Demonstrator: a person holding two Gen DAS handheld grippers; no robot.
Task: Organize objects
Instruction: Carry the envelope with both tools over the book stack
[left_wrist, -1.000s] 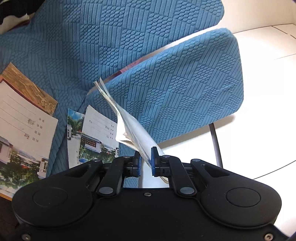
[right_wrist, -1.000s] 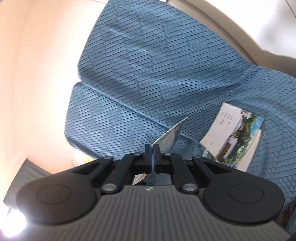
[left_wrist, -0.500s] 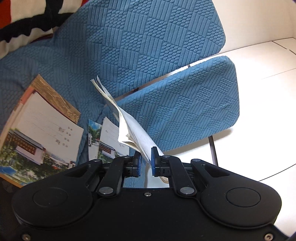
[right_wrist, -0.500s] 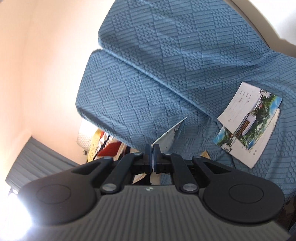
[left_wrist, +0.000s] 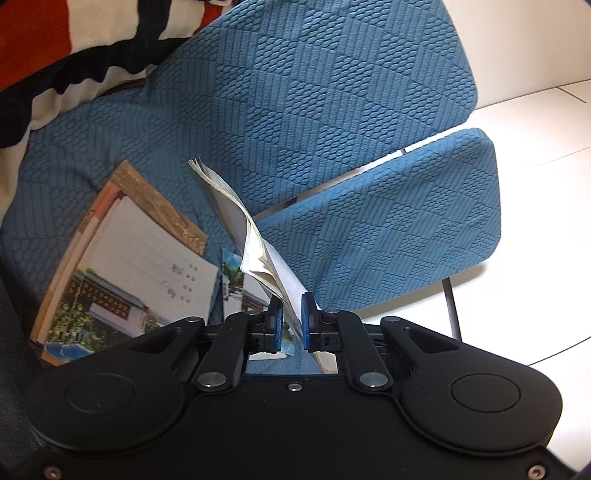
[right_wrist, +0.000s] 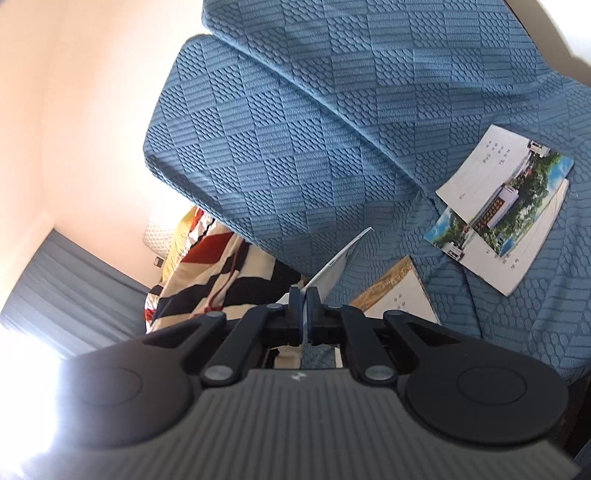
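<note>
On the far left a striped blanket (left_wrist: 44, 62) is lying behind the blue sofa (left_wrist: 314, 92). Next to it, on the seat, a big notebook (left_wrist: 122, 273) is lying flat with its picture side up, resting on another book with a brown cover. I think it is lying there so the books can make one neat pile.

Moving right, I am holding a thin old booklet (left_wrist: 236, 221) in my left gripper (left_wrist: 291, 325). The blue pads are pinching its bottom edge, so the pages are sticking up and leaning back over the seat. I am gripping the edge because the paper is floppy.

In my other camera, my right gripper (right_wrist: 304, 314) is squeezing shut on a thin white card (right_wrist: 340, 262), which is poking up in the air. To the right, two small notebooks (right_wrist: 506, 206) are lying crossed on the seat, touching each other. I think they need lining up too.
</note>
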